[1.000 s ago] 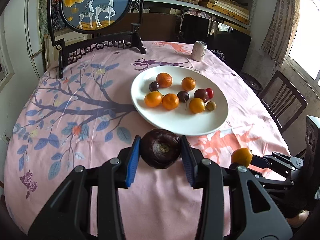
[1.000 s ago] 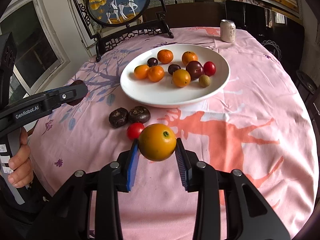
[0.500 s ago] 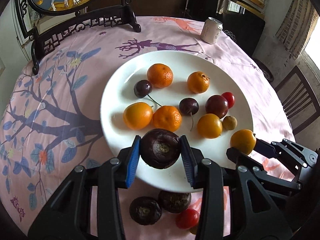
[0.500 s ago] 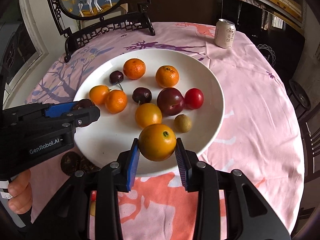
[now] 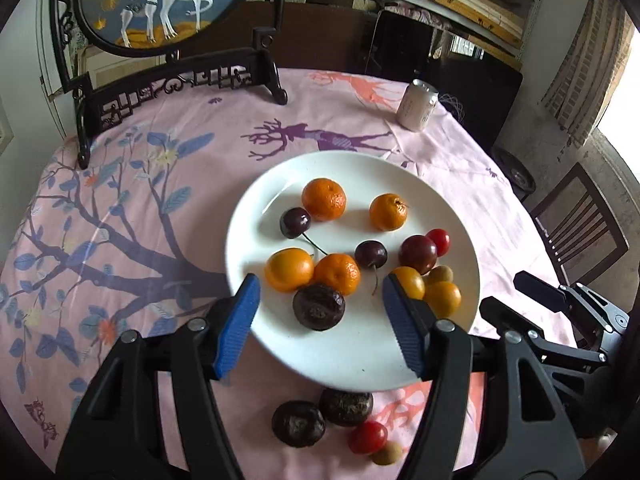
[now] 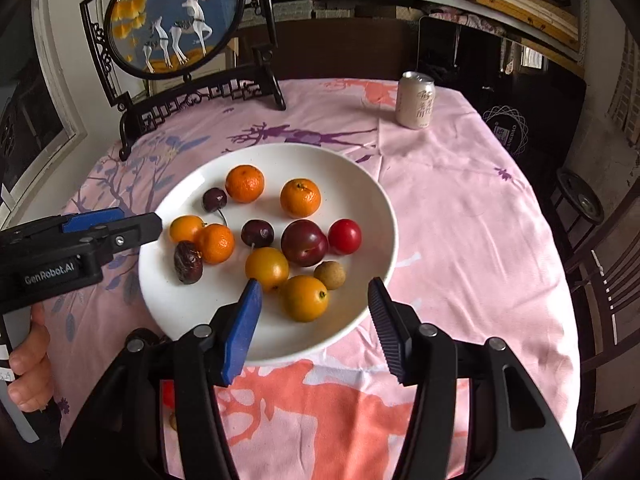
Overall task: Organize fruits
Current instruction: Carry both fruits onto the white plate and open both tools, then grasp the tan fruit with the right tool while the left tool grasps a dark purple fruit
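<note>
The left gripper [image 5: 320, 312] hangs over the near rim of the white plate [image 5: 360, 360], its jaws opening, blue pads clear of the dark wrinkled fruit [image 5: 319, 306] that lies on the plate between them, nearer the left jaw. Just beyond that fruit sit two orange citrus fruits [image 5: 312, 272], touching it or nearly so. Beside the right jaw lie a yellow-orange fruit [image 5: 442, 299] and a small tan one [image 5: 439, 275]. Below the jaws, off the plate on the pink tablecloth [image 5: 168, 184], lie two more dark fruits [image 5: 322, 414], a red one [image 5: 367, 437] and a tan one [image 5: 386, 453]. The right gripper [image 5: 520, 296] stands open to the right of the right jaw
</note>
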`<state>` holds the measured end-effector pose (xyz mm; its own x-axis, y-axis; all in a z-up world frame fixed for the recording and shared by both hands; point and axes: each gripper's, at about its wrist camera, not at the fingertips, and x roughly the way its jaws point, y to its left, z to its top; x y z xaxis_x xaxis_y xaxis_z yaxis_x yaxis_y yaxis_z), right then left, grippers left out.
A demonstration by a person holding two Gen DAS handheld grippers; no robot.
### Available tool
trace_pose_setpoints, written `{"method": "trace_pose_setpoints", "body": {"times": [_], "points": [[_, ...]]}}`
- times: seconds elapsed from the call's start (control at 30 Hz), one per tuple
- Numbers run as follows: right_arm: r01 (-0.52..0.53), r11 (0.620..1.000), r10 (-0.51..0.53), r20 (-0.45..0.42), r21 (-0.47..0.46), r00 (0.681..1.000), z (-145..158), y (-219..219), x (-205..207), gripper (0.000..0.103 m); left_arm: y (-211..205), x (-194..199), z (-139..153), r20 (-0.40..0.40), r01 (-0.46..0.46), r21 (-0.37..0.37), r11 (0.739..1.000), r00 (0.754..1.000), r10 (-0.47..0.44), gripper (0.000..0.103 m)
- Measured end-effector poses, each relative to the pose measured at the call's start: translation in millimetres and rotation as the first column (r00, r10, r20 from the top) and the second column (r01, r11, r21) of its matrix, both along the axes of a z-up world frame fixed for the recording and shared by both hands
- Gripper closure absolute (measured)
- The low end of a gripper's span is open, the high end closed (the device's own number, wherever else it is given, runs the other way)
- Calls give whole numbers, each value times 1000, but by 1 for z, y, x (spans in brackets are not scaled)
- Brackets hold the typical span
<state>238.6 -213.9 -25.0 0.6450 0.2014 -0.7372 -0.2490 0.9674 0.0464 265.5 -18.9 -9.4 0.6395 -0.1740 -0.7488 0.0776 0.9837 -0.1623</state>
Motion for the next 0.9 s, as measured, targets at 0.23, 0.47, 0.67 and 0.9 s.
{"method": "trace_pose_setpoints", "body": {"times": [0.23,0.47,0.67,0.9], "points": [[4,999,-4,19,40,1000,-5,-2,-86,46,23,-93,-2,101,-41,35,999,994,37,13],[-52,998,55,-68,43,996,-27,28,-110,46,43,-127,-31,49,-69,41,997,997,67,13],[-123,992,125,-86,26,988,-38,59,-114,46,60,-144,-33,60,-105,33,994,993,103,13],[-182,983,181,-143,10,973,-73,86,-95,52,73,-151,-41,36,-120,5,993,992,119,13]]}}
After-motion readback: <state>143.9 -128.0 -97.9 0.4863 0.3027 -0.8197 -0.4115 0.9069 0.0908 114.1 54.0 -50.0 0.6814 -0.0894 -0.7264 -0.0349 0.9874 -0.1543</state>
